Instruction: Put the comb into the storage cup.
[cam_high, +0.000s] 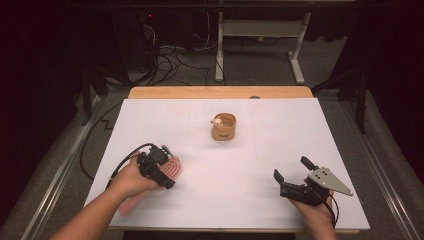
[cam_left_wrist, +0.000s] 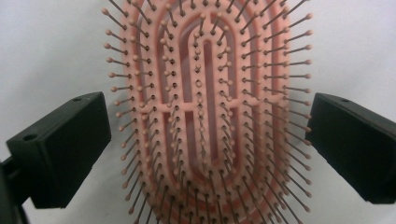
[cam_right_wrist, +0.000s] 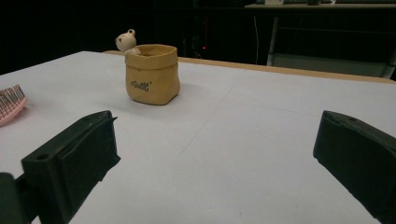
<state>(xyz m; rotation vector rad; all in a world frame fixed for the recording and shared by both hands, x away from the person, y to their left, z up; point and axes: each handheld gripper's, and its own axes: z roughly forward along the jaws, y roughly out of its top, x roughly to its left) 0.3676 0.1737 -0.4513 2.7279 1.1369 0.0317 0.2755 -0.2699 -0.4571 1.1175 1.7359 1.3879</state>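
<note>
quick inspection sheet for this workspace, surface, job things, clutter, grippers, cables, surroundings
surface: white sheet over a wooden table, whose edge shows at the far side; faint crease lines.
job's things: pink hairbrush lying bristles up at the near left; the head sits between the left gripper's jaws, not clamped.
clutter: tan sack-shaped pot with a small bear figure at its rim, standing upright mid-table toward the far side.
grippers: left gripper open over the brush; right gripper open, empty, near right, with a grey plate on top.
cables: black cable looping from the left gripper; a tangle of cables on the floor beyond the table.
surroundings: dark room, white desk frame behind, grey floor.
</note>
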